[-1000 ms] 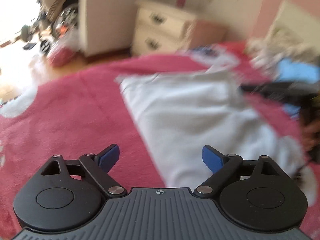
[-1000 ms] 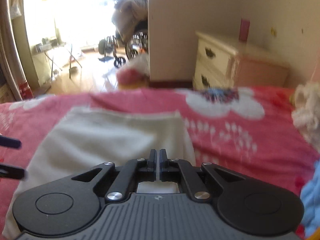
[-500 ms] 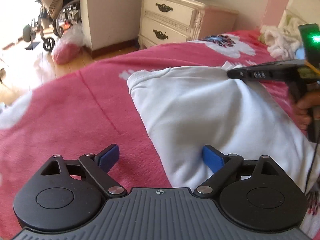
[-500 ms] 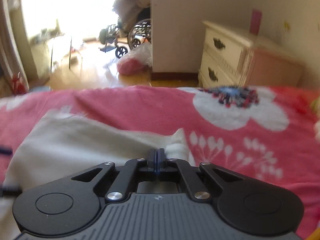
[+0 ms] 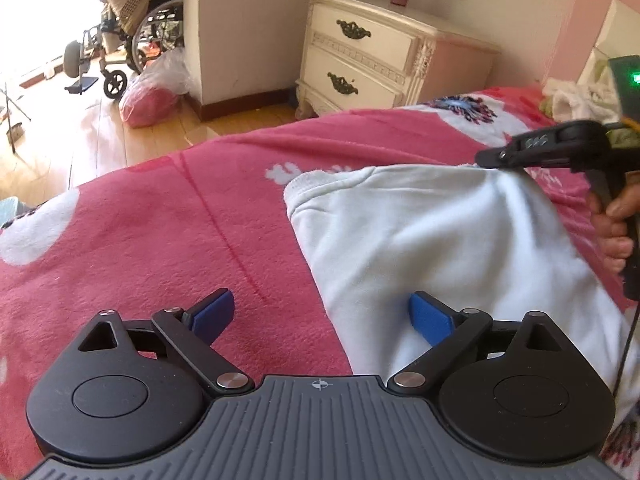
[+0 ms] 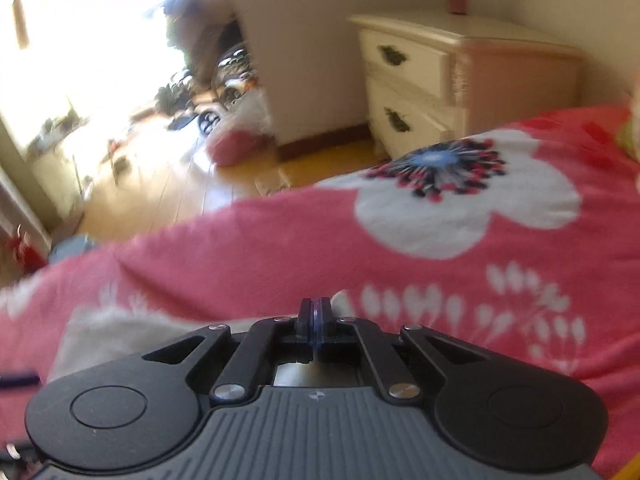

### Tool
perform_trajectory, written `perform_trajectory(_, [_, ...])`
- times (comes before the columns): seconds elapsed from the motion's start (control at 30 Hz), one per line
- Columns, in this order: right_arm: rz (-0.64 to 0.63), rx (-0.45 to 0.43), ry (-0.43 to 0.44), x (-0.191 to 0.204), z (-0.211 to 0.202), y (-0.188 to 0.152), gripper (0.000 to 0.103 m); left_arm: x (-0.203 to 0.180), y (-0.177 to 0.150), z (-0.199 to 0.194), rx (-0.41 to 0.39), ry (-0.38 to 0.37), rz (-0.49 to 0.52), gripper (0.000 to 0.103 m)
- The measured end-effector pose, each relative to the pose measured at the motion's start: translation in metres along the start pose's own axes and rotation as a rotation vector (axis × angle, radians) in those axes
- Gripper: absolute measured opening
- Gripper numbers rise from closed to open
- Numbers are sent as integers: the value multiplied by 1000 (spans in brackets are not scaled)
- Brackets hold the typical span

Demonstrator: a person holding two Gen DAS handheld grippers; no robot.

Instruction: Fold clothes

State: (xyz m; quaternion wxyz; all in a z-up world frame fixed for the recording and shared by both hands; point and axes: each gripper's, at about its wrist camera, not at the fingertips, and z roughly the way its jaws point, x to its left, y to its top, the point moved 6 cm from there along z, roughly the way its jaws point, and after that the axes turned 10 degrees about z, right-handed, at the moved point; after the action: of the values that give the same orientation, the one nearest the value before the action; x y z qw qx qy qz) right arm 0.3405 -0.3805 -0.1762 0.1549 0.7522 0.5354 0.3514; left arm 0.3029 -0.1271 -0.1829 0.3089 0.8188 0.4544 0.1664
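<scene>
A white garment lies spread on the pink flowered blanket. My left gripper hovers wide open over the garment's near left edge, one blue pad above the cloth and the other above the blanket, neither pressing. In the left wrist view, my right gripper pinches the garment's far right corner, and the cloth rises in a ridge towards it. In the right wrist view, my right gripper is shut with the white garment trailing to its lower left. A hand holds its handle.
A cream nightstand stands past the bed's far edge, with a pink bag and a wheelchair on the wooden floor. A pile of pale clothes lies at the far right of the bed.
The right gripper has travelled across the bed with the corner still pinched, and its view has rolled; the big white flower is now closer. The left gripper shifted slightly and its jaws widened a little.
</scene>
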Motion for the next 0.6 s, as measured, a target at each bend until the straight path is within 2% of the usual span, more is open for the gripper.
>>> perform_trajectory(0.13, [-2, 22, 59, 3, -34, -3, 0, 6, 0, -11, -28, 26, -10, 95])
perform_trajectory(0.23, [41, 70, 79, -8, -47, -15, 1, 9, 2, -4, -16, 22, -21, 95])
perform_trajectory(0.27, [44, 79, 62, -14, -45, -18, 1, 9, 3, -1, -10, 19, -24, 95])
perform_trajectory(0.37, [30, 26, -102, -38, -30, -15, 1, 8, 2, 2, -2, 10, -39, 95])
perform_trajectory(0.5, [151, -2, -76, -51, -52, -4, 1, 11, -1, -7, -4, 17, -40, 94])
perform_trajectory(0.6, [113, 53, 39, -37, -80, -14, 1, 14, -3, -8, -2, 18, -42, 95])
